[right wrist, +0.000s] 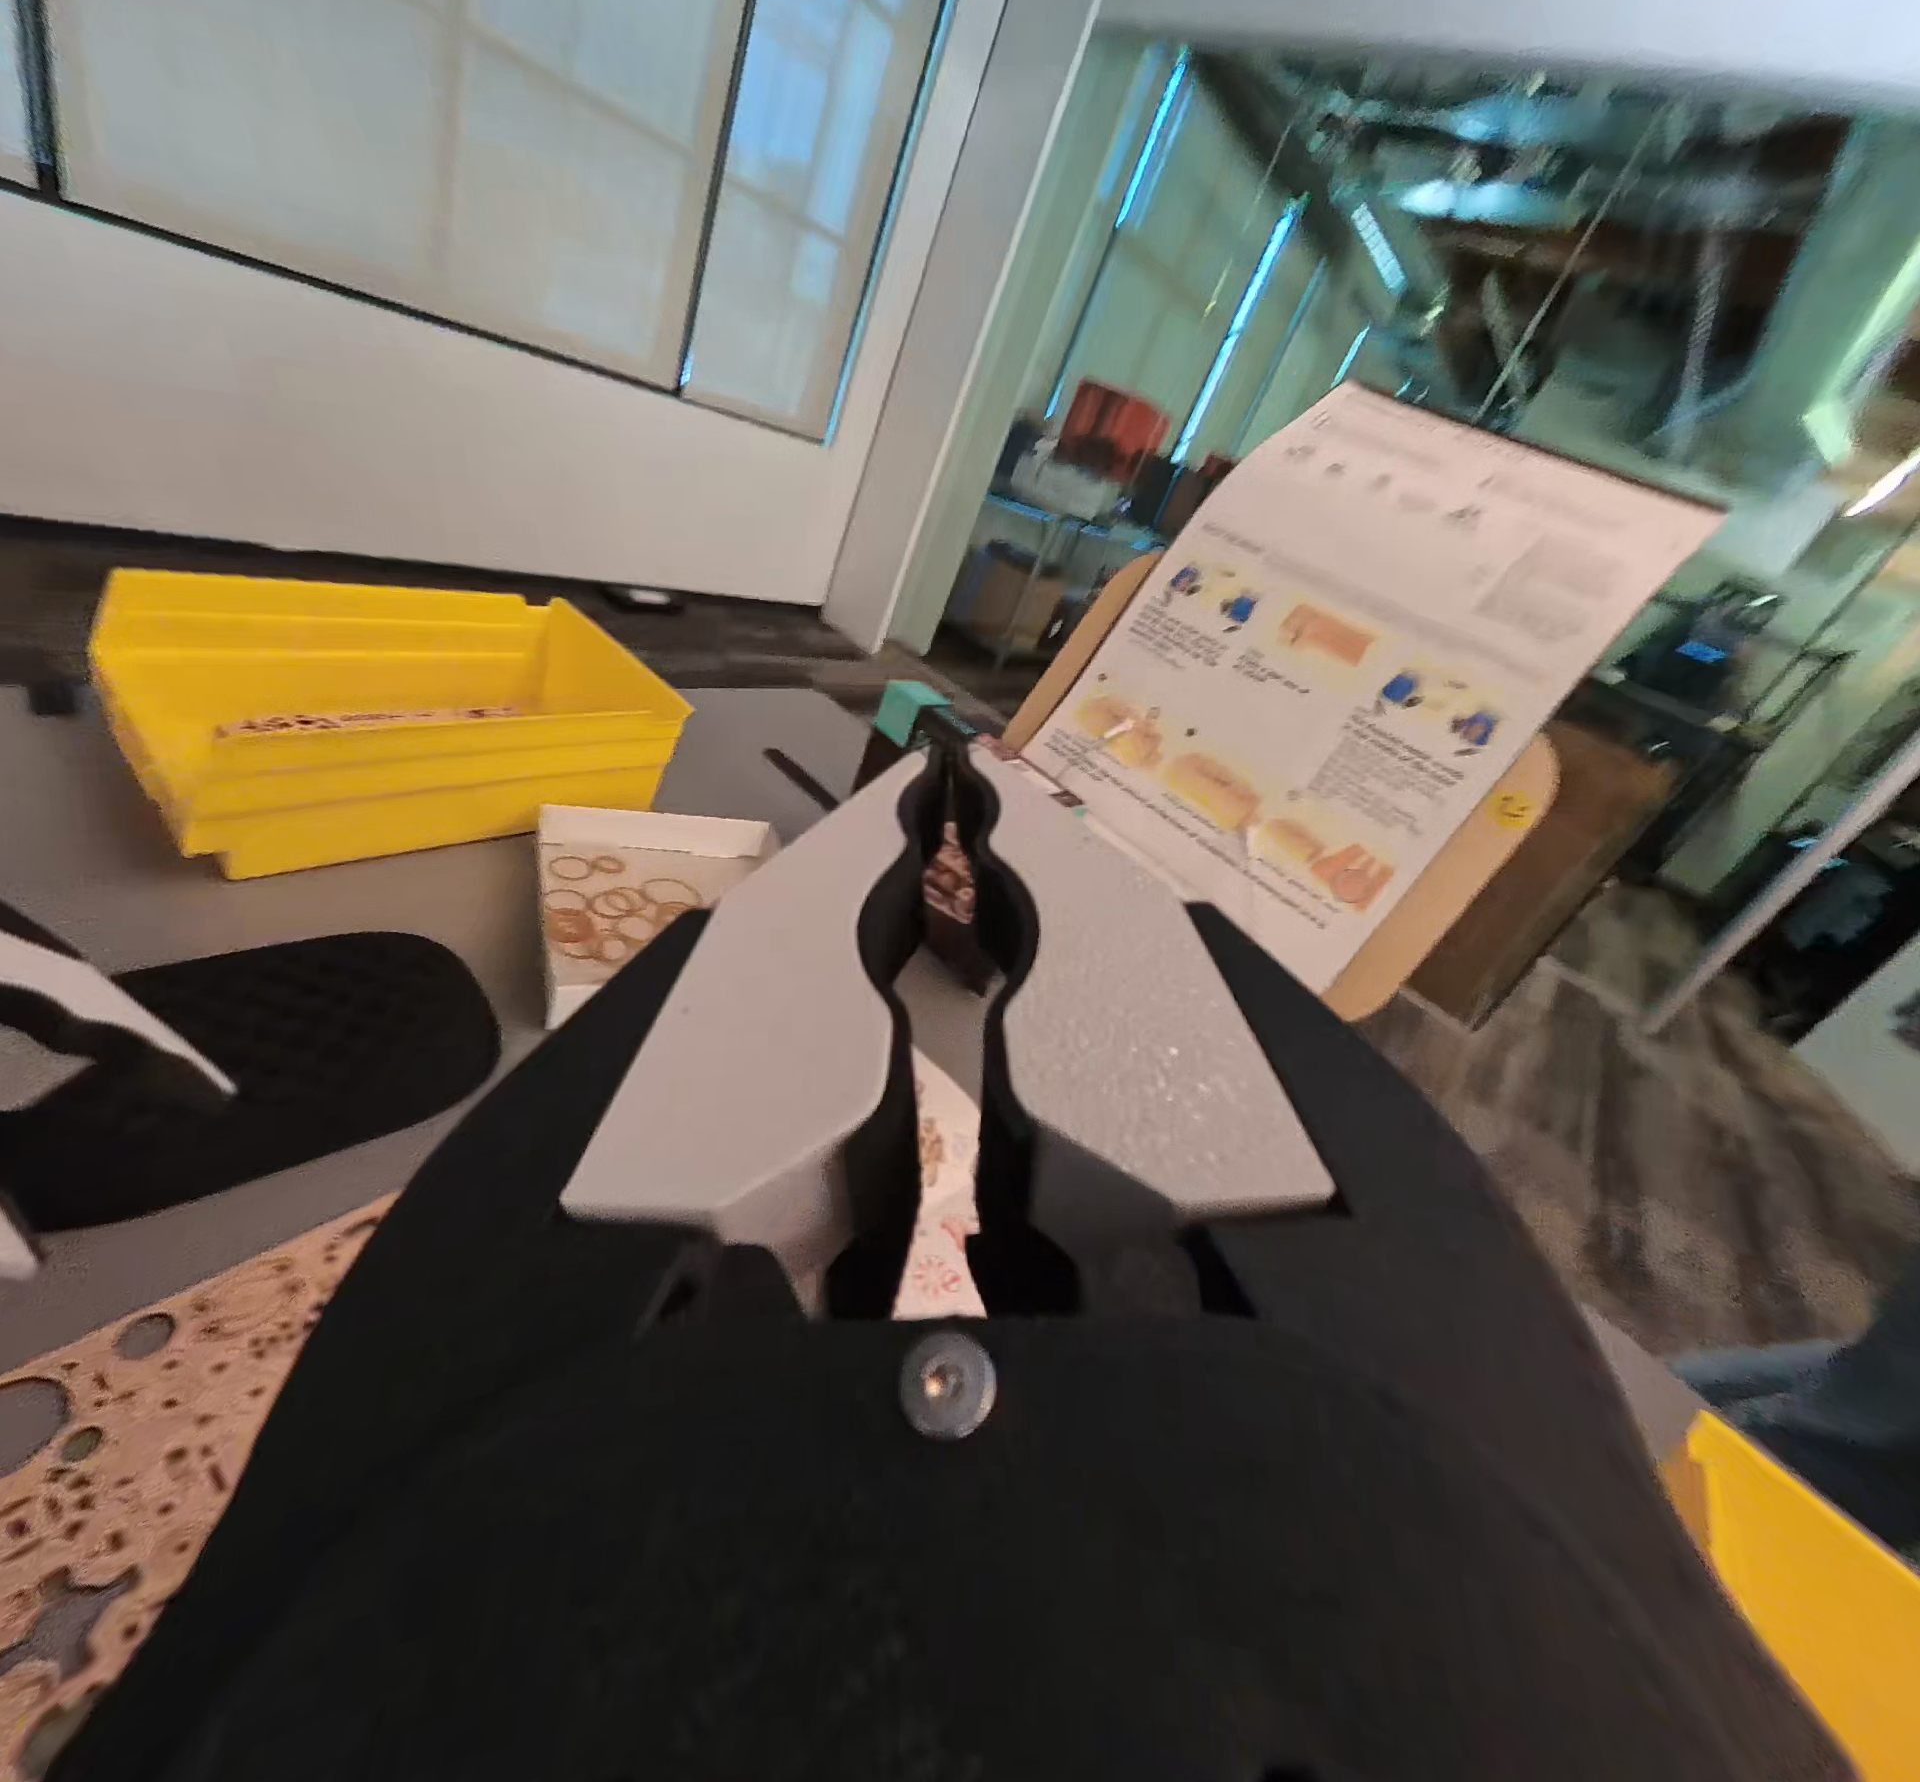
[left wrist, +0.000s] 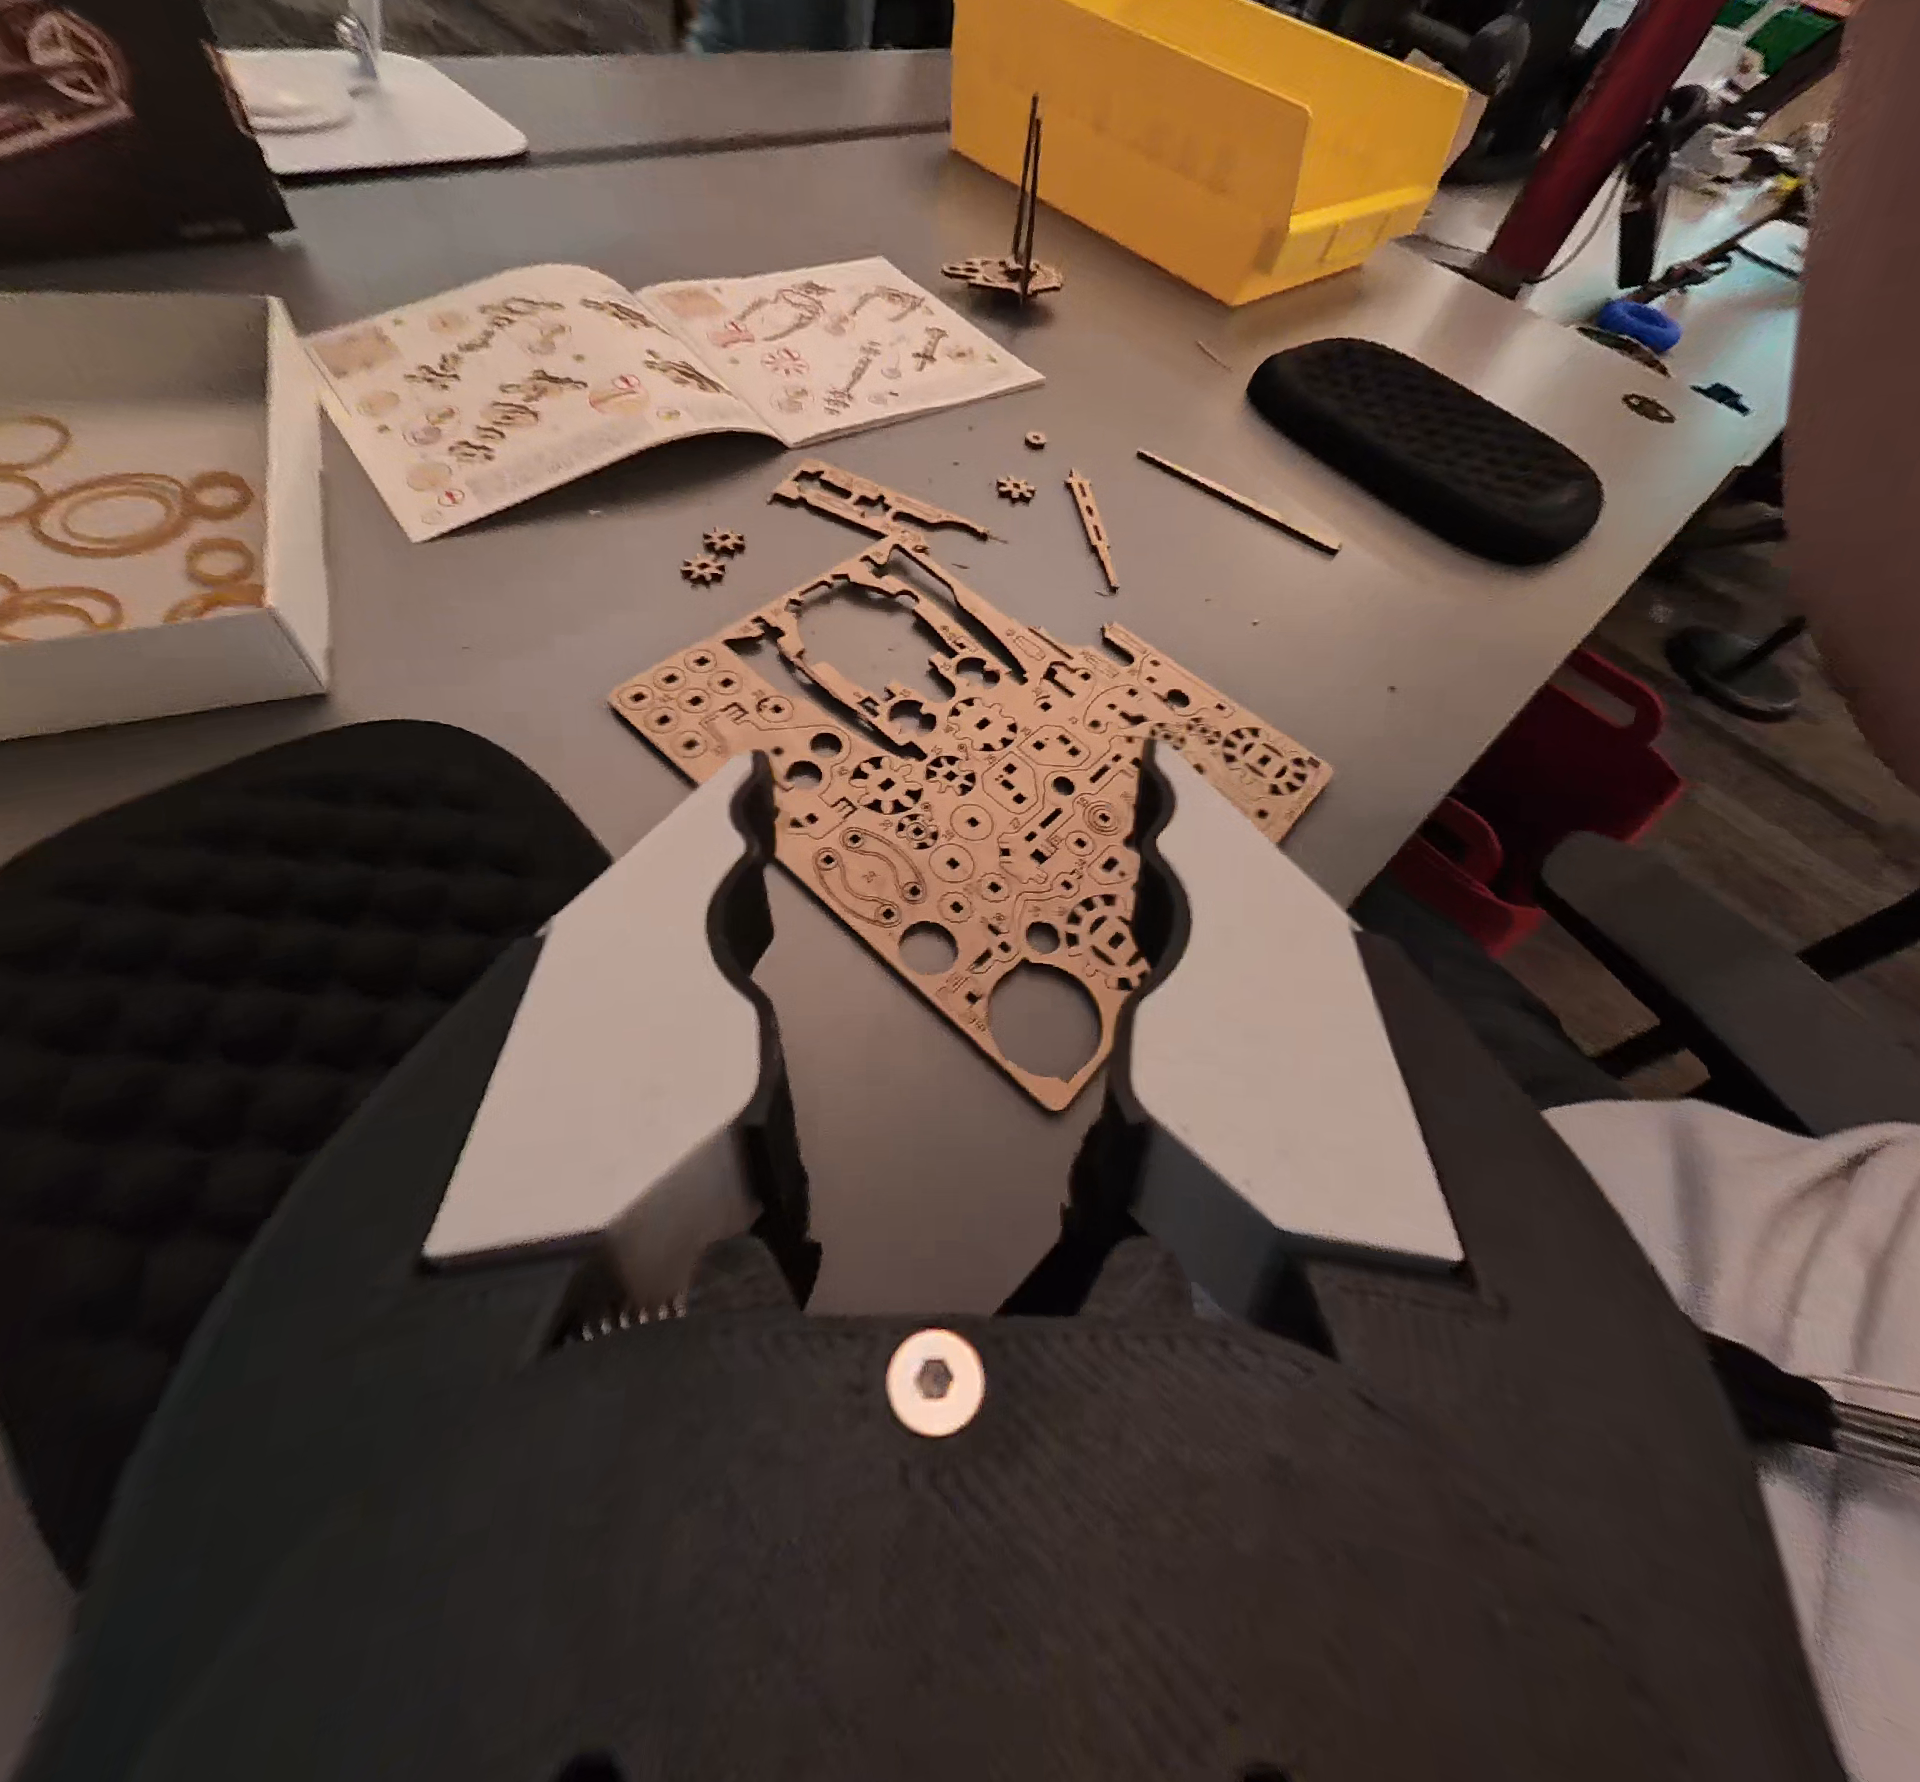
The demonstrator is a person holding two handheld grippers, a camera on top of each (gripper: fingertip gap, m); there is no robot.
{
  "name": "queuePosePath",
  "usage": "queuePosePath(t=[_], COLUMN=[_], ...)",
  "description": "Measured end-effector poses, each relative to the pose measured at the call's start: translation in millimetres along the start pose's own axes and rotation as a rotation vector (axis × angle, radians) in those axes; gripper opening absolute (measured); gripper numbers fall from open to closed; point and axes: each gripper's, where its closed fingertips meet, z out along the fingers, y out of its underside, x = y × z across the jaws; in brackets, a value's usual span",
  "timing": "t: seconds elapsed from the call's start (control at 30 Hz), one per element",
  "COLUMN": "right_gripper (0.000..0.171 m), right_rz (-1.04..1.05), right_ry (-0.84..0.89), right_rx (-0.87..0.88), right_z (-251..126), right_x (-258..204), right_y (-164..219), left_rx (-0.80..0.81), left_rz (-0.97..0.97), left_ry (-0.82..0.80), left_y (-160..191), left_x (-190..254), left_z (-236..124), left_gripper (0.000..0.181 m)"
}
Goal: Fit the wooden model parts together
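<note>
A laser-cut wooden sheet (left wrist: 987, 797) with several gears and parts still in it lies flat on the grey table (left wrist: 520, 631). My left gripper (left wrist: 951, 764) is open just above its near half, and nothing is in its grasp. Loose wooden parts lie beyond the sheet: two small gears (left wrist: 712, 556), a frame piece (left wrist: 862, 501) and a thin strip (left wrist: 1236, 501). A small assembly with thin upright sticks (left wrist: 1003, 267) stands near the yellow bin (left wrist: 1195, 122). My right gripper (right wrist: 943, 761) is shut and raised, pointing across the room. The sheet's corner also shows in the right wrist view (right wrist: 156, 1420).
An open instruction booklet (left wrist: 644, 382) lies behind the parts. A white box (left wrist: 296, 485) of wooden rings stands at the left. Black padded rests lie at the near left (left wrist: 260, 953) and far right (left wrist: 1423, 444). A dark box (left wrist: 104, 70) stands at the back left. An instruction board (right wrist: 1351, 693) stands upright. My right fingertips sit around 30 centimetres from my left ones.
</note>
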Motion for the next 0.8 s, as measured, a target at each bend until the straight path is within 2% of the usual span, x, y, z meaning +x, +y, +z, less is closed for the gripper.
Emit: queuePosePath(t=[0.17, 0.33, 0.47, 0.63, 0.67, 0.73, 0.8], right_gripper=[0.0, 0.0, 0.0, 0.0, 0.004, 0.02, 0.02], right_rz=[-0.08, -0.037, -0.001, 0.008, 0.08, 0.405, 0.797], right_ry=[0.059, 0.108, 0.091, 0.03, -0.003, -0.178, -0.449], right_rx=[0.005, -0.041, -0.177, -0.276, -0.293, -0.298, -0.172], right_z=[-42, -77, -85, -73, -61, -30, -5], right_x=[-36, -65, -77, -90, -93, -112, -130], right_y=[60, 133, 183, 213, 214, 193, 132], left_rx=[-0.009, 0.025, 0.019, 0.007, 0.009, 0.02, 0.048], left_rz=[-0.016, -0.004, 0.029, 0.021, 0.018, 0.009, -0.004], left_ry=[-0.032, -0.039, -0.05, -0.046, -0.046, -0.045, -0.039], left_y=[10, 4, 4, 10, 10, 7, -2], left_x=[-16, -21, -21, -19, -19, -20, -19], left_z=[-3, -4, -1, 3, 4, 4, 1], left_gripper=[0.064, 0.051, 0.039, 0.037, 0.037, 0.037, 0.038])
